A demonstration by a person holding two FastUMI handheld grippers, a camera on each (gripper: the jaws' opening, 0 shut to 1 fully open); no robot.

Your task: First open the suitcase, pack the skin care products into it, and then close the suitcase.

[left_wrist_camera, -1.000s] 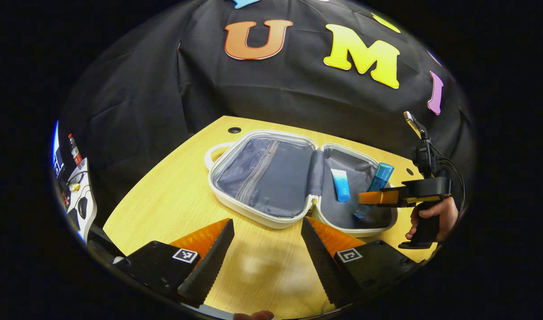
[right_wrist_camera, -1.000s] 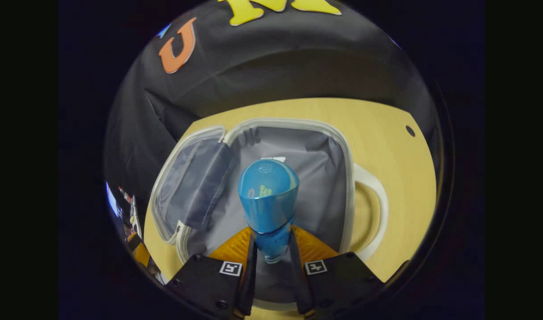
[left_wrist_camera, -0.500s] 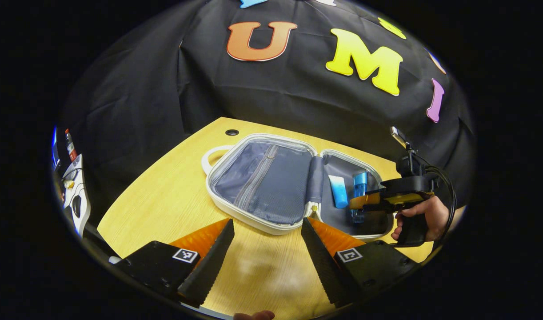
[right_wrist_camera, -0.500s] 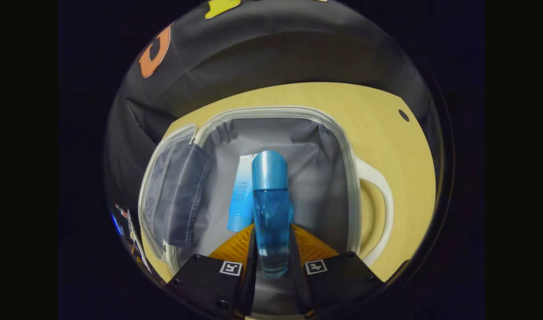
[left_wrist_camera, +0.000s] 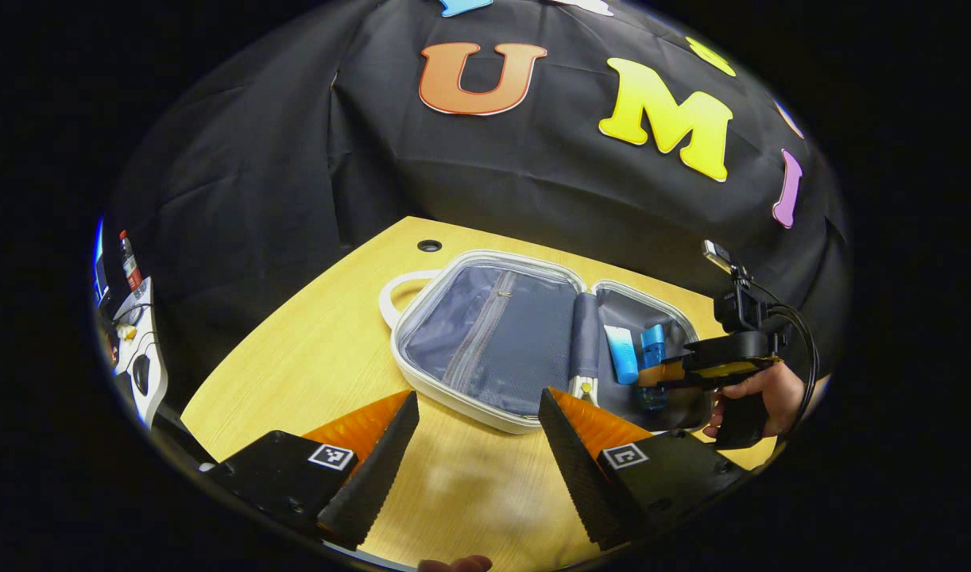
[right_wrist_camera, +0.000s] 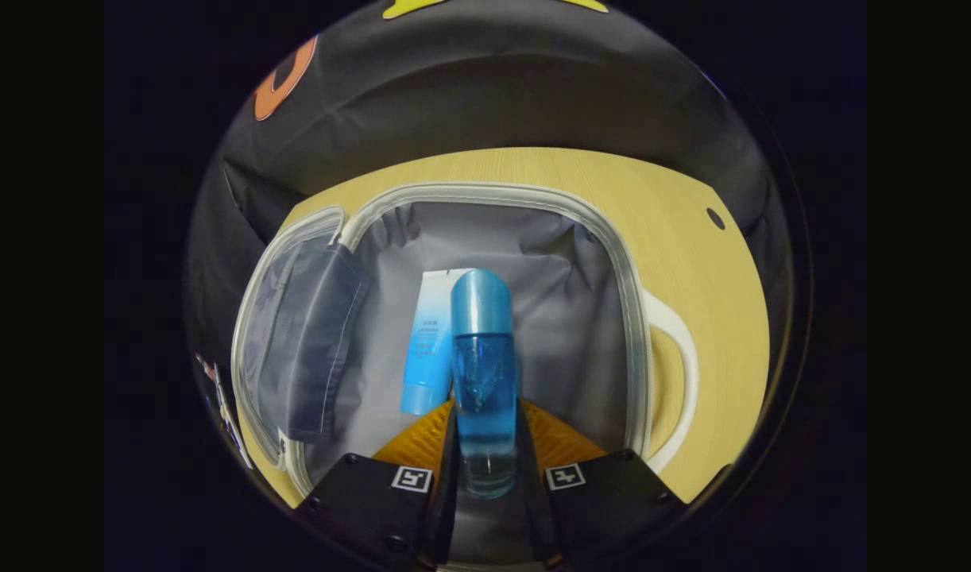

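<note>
Grey lining: the suitcase (right_wrist_camera: 624, 318) lies wide open on the wooden table (left_wrist_camera: 311, 357), both halves flat, white rim all round, and the right gripper view looks straight into its grey fabric half.
Other half: in the left gripper view the zipped mesh panel (left_wrist_camera: 493, 342) covers the half nearer the left side, with a white carry handle (left_wrist_camera: 394, 290) poking out past the rim.
Blue bottle: the clear blue bottle (right_wrist_camera: 484, 381) with its blue cap sits low inside the grey half, lying along the gripper's line, cap pointing away from the camera.
Right gripper: the right gripper (right_wrist_camera: 485, 477) has both black fingers pressed against the bottle's lower body, one on each side, so it is clenched on it. From the left gripper view it (left_wrist_camera: 668, 373) reaches in over the far half, a hand (left_wrist_camera: 760, 393) wrapped around its grip, cable trailing behind.
Tube: a white-to-blue tube (right_wrist_camera: 427, 349) lies on the lining just beside the bottle, on its left in the right gripper view, cap end toward the camera; whether the two touch, I can't tell.
Left gripper: the left gripper (left_wrist_camera: 477, 445) hangs over bare tabletop in front of the case, fingers spread wide apart, nothing between them.
Table edge: a small round hole (left_wrist_camera: 429, 245) marks the far edge of the table near the cloth.
</note>
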